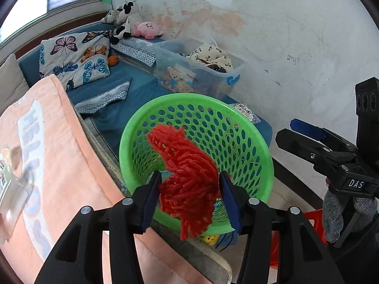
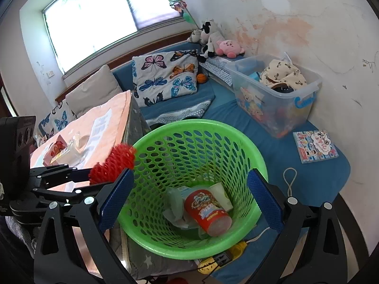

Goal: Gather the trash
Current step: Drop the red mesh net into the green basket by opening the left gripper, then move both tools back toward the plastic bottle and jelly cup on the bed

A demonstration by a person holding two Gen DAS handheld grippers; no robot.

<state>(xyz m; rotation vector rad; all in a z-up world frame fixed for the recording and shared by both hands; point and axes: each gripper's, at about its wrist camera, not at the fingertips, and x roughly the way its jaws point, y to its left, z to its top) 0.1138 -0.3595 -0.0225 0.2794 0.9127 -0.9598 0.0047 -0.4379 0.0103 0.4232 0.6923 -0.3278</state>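
My left gripper is shut on a bundle of red yarn and holds it at the near rim of a green perforated basket. In the right wrist view the yarn hangs just left of the basket's rim. The basket holds a red snack can, a paper cup and crumpled wrappers. My right gripper is open and empty, its jaws either side of the basket's near wall. It shows at the right of the left wrist view.
A peach towel covers a table at left, with a clear plastic packet on it. A blue mattress carries a clear storage bin, butterfly pillows, plush toys and a sticker book. A yellow power strip lies below the basket.
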